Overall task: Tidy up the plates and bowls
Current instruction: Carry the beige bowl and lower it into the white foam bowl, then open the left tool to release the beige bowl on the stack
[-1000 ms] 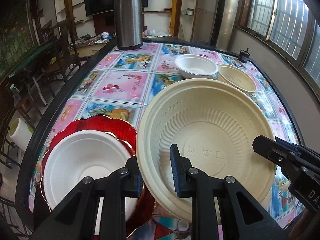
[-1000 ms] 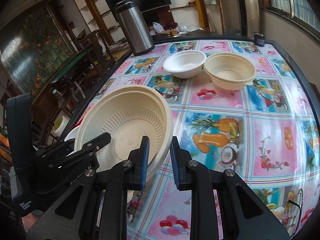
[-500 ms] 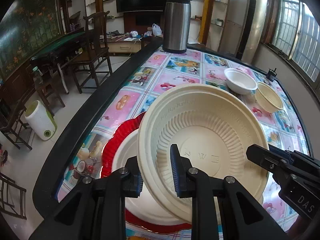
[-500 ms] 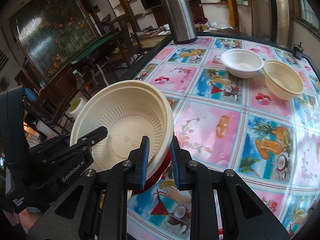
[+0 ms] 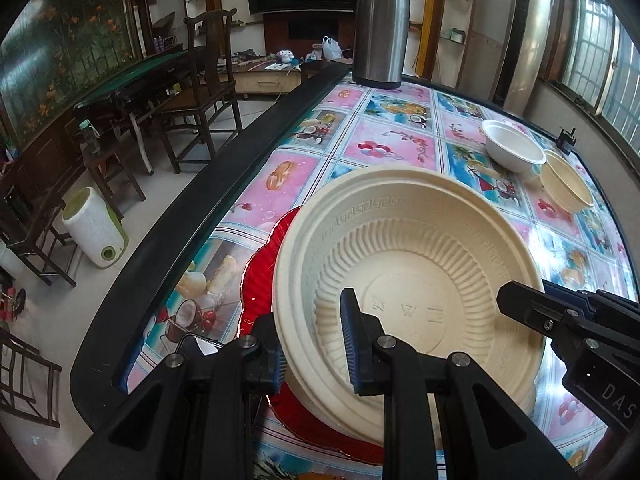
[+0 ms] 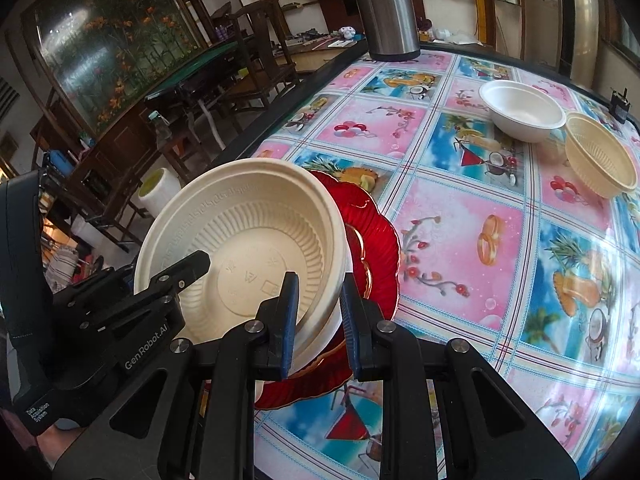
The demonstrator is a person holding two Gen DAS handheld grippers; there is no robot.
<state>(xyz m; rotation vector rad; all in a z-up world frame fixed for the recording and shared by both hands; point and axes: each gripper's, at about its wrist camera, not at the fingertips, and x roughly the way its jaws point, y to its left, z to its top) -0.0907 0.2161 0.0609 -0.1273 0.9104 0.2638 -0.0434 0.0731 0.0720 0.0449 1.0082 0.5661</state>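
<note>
We've got both grippers clamped on the cream plate (image 5: 404, 280) — left gripper (image 5: 314, 350) on its near-left rim, right gripper (image 6: 318, 314) on the opposite rim — plate tilted over the white dish and red plate (image 6: 380, 248) at the table's (image 5: 248, 152) near-left edge. Risk as we see it: one side letting go first would tip it off-centre, or a nudge could slide the stack toward that edge. White bowl (image 6: 522, 110) and cream bowl (image 6: 600, 160) sit far right, touching or nearly so, not yet sorted.

Left gripper (image 5: 314, 344) pitched downward, jaws clamped narrow. Right gripper (image 6: 318, 322) same pose, opposite, jaws clamped narrow.
</note>
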